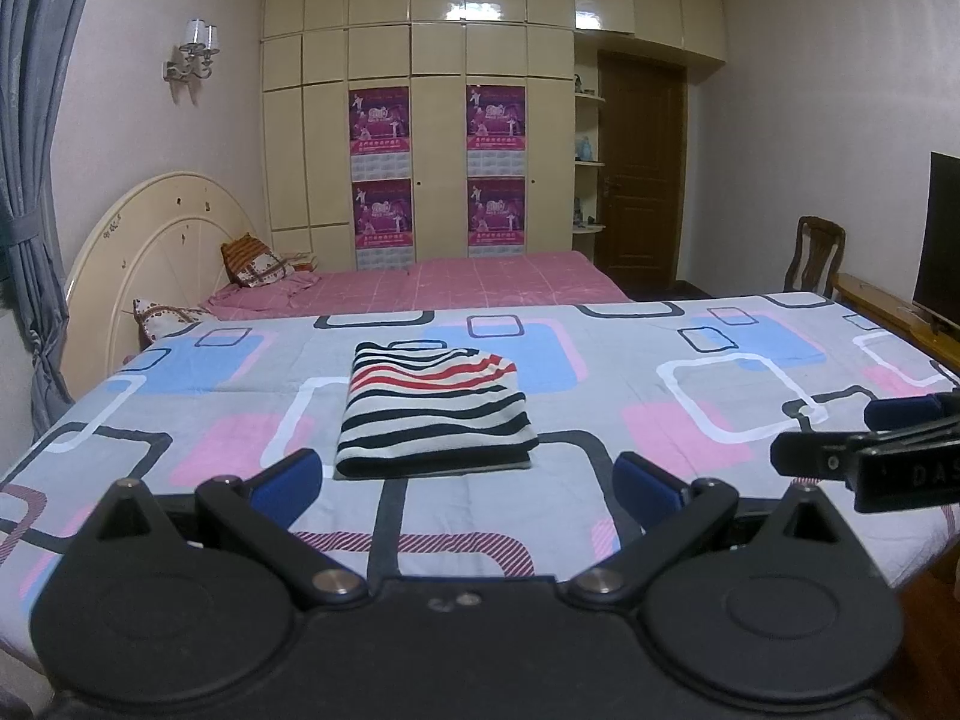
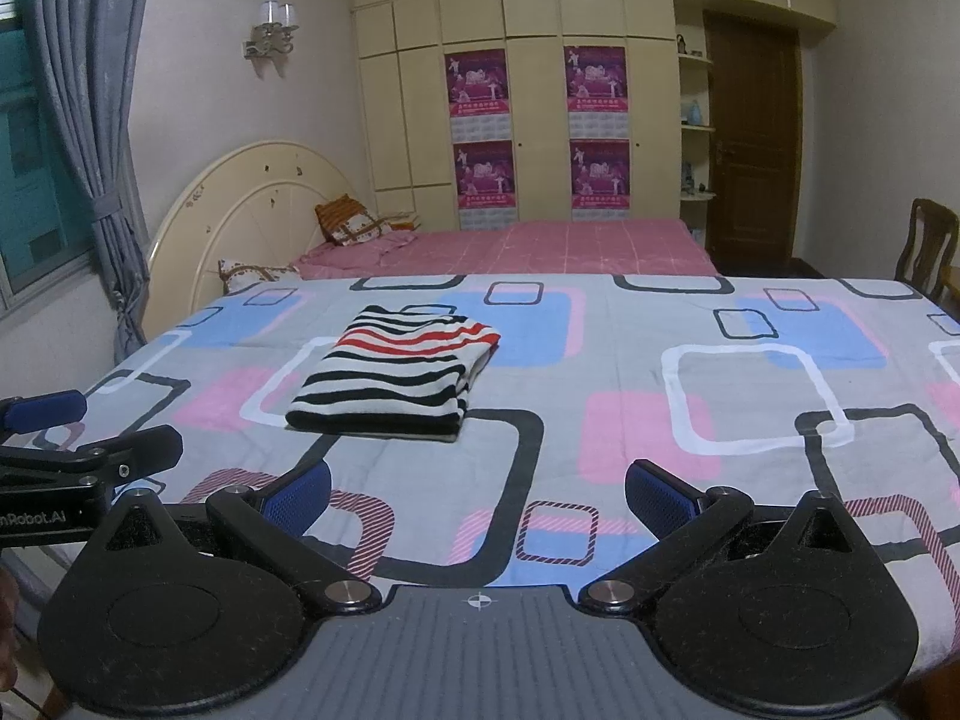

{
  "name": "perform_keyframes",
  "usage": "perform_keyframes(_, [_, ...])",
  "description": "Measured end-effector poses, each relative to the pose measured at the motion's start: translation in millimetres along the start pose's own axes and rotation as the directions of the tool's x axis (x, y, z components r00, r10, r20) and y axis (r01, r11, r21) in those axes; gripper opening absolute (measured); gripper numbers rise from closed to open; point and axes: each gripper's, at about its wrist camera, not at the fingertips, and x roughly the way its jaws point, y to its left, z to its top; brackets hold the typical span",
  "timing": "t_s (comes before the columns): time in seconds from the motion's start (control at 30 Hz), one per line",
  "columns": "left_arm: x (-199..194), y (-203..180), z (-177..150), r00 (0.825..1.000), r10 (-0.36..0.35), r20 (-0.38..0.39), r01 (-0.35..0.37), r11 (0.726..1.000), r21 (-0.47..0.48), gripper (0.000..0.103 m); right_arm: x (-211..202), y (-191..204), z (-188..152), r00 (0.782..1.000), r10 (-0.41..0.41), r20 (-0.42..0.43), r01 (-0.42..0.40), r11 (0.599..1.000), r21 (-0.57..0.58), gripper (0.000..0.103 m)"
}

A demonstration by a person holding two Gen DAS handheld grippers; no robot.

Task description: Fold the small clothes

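A striped garment (image 1: 435,411), white with black and red stripes, lies folded into a neat rectangle on the patterned bedsheet (image 1: 690,396). My left gripper (image 1: 468,489) hovers just in front of its near edge, open and holding nothing. In the right wrist view the same folded garment (image 2: 396,375) lies ahead and to the left. My right gripper (image 2: 477,498) is open over bare sheet, well clear of the cloth. Each gripper shows at the side of the other's view: the right gripper (image 1: 840,438) and the left gripper (image 2: 78,432).
The grey sheet (image 2: 600,360) with pink, blue and black squares covers a wide flat surface. Behind it lies a pink bed (image 1: 480,282) with pillows (image 1: 255,261) and a cream headboard. A wardrobe, a door, a chair (image 1: 816,252) and a dark screen (image 1: 942,240) stand beyond.
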Motion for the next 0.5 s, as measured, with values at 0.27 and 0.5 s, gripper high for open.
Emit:
perform_keyframes(0.27, [1.4,-0.6,2.3,1.000,0.000,0.006,0.000,1.000,0.002,0.103,0.5,-1.4,2.2,1.000,0.002,0.002,-0.002,1.000,-0.007,0.103])
perform_keyframes(0.5, [1.6,0.0,3.0,1.000,0.002,0.009,-0.002,1.000,0.002,0.103,1.7,-1.4,3.4,1.000,0.005,0.002,-0.005,1.000,-0.016,0.103])
